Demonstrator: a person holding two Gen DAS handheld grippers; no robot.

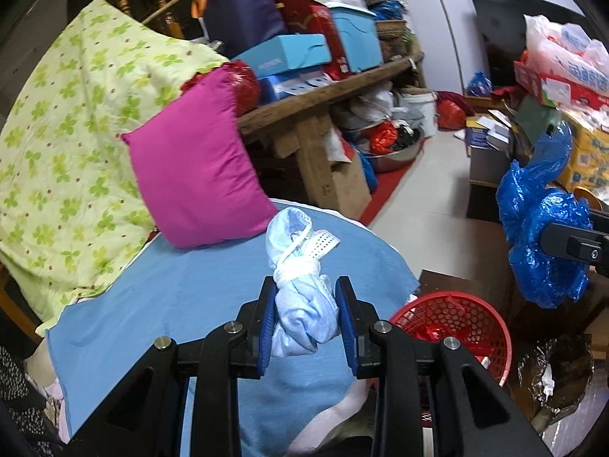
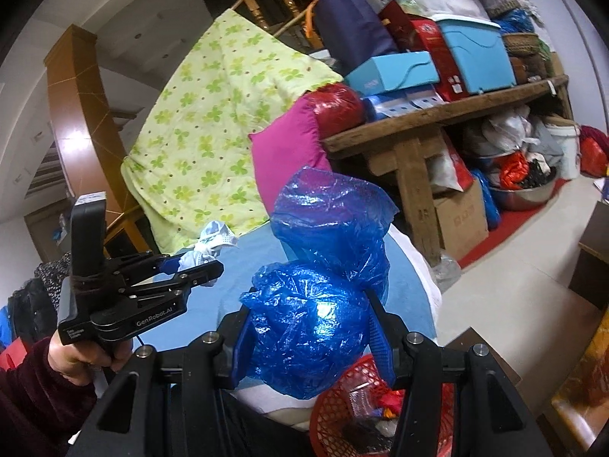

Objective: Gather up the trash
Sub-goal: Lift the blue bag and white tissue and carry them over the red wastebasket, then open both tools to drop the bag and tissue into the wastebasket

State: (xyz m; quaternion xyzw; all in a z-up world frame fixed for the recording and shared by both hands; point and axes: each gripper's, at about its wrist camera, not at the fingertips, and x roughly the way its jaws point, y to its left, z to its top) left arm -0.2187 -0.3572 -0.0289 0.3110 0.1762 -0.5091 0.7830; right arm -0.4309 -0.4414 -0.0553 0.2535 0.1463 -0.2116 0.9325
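My left gripper is shut on a crumpled pale-blue face mask bundle with white straps, held above the blue bed sheet. It also shows in the right wrist view, with the mask bundle in its jaws. My right gripper is shut on a crumpled blue plastic bag, held above the red mesh trash basket. The bag and the basket also show in the left wrist view, at the right beside the bed.
A magenta pillow and a green clover quilt lie on the bed. A wooden bench stacked with boxes stands behind. Cartons and bags crowd the right. A crumpled foil-lined bag lies by the basket.
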